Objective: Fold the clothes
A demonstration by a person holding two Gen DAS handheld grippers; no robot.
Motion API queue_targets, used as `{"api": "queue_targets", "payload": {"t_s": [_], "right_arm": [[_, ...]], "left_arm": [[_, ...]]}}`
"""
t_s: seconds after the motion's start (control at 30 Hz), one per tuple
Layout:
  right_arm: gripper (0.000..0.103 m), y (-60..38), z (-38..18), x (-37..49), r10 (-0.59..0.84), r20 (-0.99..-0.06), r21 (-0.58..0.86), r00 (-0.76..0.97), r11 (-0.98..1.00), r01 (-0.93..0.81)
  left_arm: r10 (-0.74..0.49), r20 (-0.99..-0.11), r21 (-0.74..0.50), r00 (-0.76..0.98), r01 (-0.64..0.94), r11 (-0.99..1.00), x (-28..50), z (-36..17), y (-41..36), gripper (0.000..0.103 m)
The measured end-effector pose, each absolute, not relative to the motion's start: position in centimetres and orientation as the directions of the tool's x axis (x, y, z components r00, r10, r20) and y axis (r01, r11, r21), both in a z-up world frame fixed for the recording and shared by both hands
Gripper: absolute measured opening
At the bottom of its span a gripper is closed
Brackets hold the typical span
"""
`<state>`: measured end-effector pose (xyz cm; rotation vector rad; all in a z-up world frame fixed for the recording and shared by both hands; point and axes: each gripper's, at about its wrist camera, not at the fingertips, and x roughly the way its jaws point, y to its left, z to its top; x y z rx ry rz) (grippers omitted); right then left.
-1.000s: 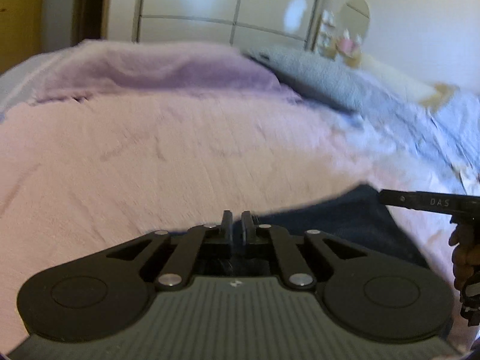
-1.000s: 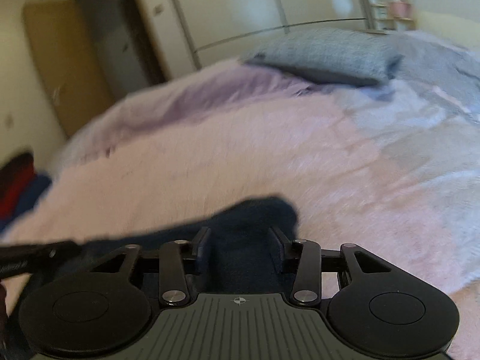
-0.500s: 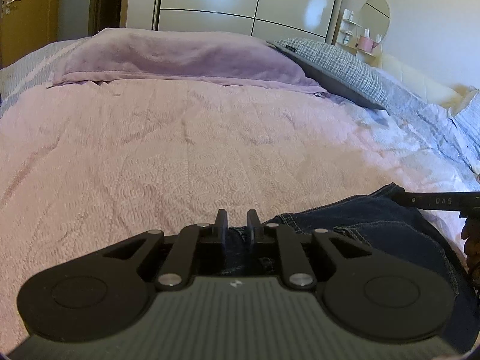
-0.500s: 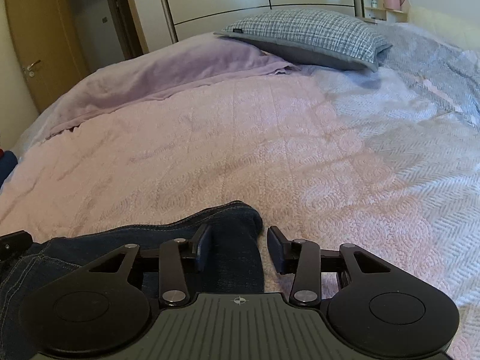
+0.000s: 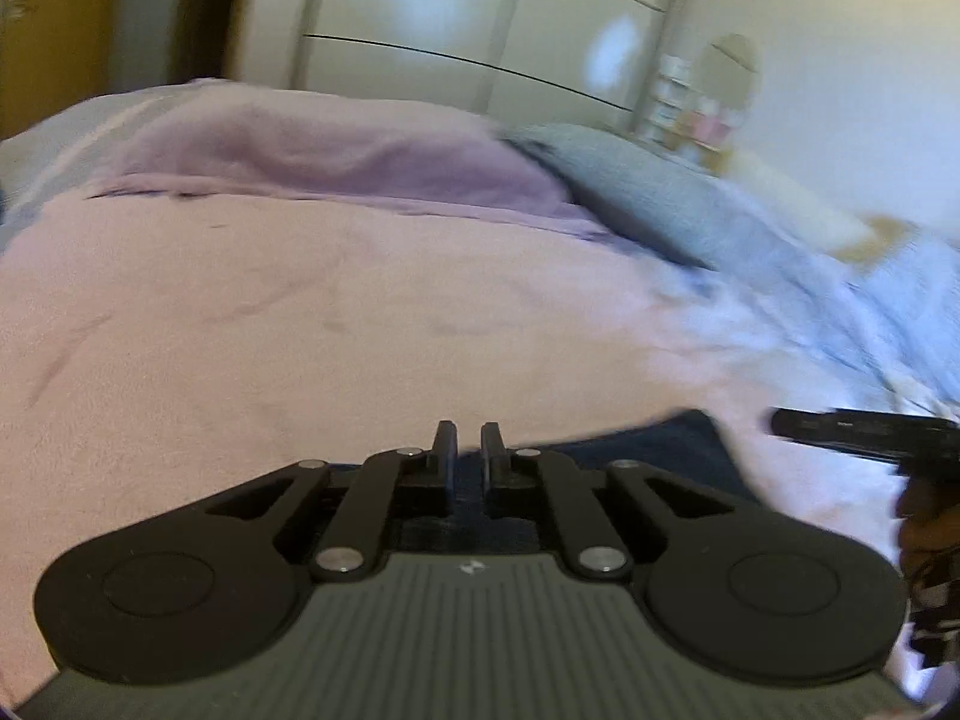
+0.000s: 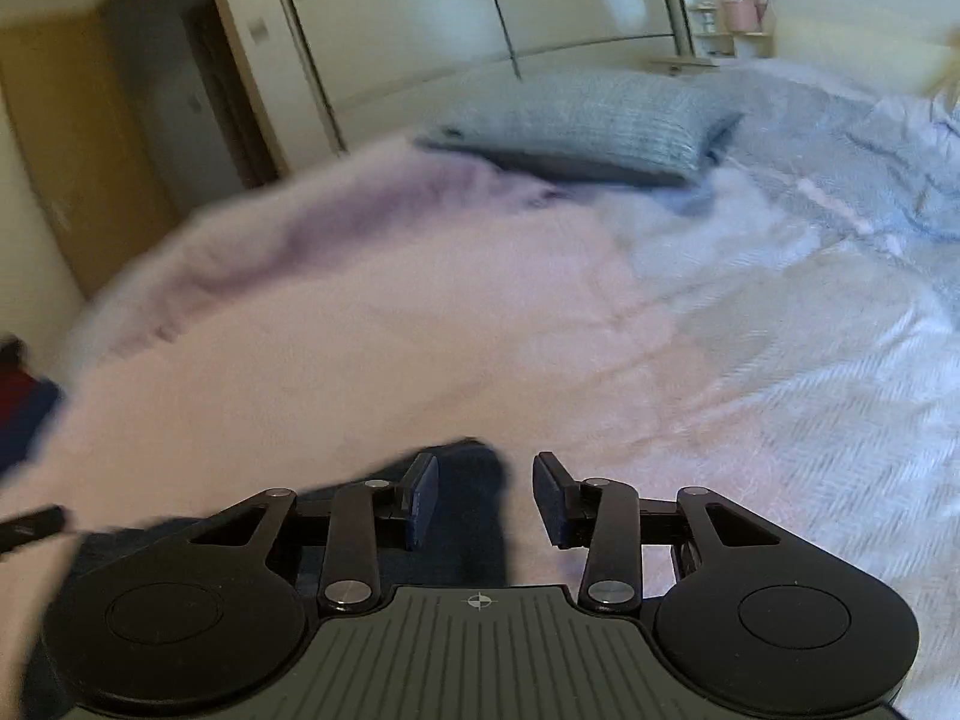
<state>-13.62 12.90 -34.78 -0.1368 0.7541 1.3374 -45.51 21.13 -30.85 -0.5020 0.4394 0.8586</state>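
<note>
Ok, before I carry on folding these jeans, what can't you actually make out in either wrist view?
- Jeans, left wrist view: mostly hidden behind the left gripper; its jaws are closing, but whether denim sits between them is unclear.
- Jeans, right wrist view: motion blur; denim lies between the right gripper pads, grip unclear.
- Red and blue cloth: cut off by the left edge.
- Shelf items: too small and blurred.

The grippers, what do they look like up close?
Both are black, with two round discs, jointed link bars with silver rivets and a ribbed grey body. The left gripper has narrow black fingers; the right gripper has flat, dark blue pads.
</note>
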Motion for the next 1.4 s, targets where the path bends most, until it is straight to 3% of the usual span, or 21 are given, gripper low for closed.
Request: {"api": "queue_targets", "payload": {"t_s": [0.13,0.23,0.33,0.4,0.57,0.7,0.83,1.13,1.27,1.4], "right_arm": [[0.04,11.9,-35.5,-17.5,0.812,-0.582,0.295,-0.057,0.146,-0.944],[0.034,11.9,-38.0,-19.9,0.773,-0.632,0.197,-0.061,0.084,-0.977],[0.024,11.0,-38.4,-18.8,0.78,-0.626,0.196,-0.029,0.12,-0.973],[0.02,10.4,-38.4,-17.9,0.783,-0.622,0.215,-0.015,0.152,-0.965],[0.02,6.8,-36.1,-16.8,0.808,-0.588,0.253,0.034,0.224,-0.941],[0.02,5.0,-35.0,-19.5,0.826,-0.563,0.266,-0.026,0.151,-0.952],[0.02,4.8,-37.2,-23.1,0.766,-0.64,0.205,-0.056,0.1,-0.974],[0.02,0.6,-35.3,-23.0,0.792,-0.61,0.185,-0.002,0.14,-0.973],[0.02,0.4,-38.1,-22.9,0.725,-0.689,0.174,0.006,0.174,-0.969],[0.02,0.3,-36.0,-22.5,0.755,-0.655,0.18,0.021,0.182,-0.967]], "left_arm": [[0.526,-0.594,-0.162,0.609,-0.731,0.663,-40.9,-31.9,19.1,0.005],[0.538,-0.632,-0.073,0.558,-0.734,0.675,-39.5,-35.0,19.1,0.006],[0.538,-0.616,-0.18,0.575,-0.768,0.615,-42.0,-35.6,20.3,0.003],[0.582,-0.615,-0.159,0.532,-0.807,0.569,-43.7,-34.8,20.4,0.003],[0.633,-0.594,-0.178,0.497,-0.848,0.498,-48.1,-32.2,17.7,0.002],[0.614,-0.609,-0.157,0.502,-0.835,0.528,-48.6,-31.8,14.7,0.002],[0.608,-0.674,-0.067,0.421,-0.854,0.516,-48.3,-34.6,13.4,0.003],[0.64,-0.646,-0.064,0.417,-0.864,0.499,-50.9,-32.9,10.6,0.003],[0.641,-0.664,-0.057,0.384,-0.881,0.469,-51.1,-34.3,10.7,0.003],[0.653,-0.629,-0.063,0.422,-0.865,0.498,-50.7,-31.9,10.5,0.002]]}}
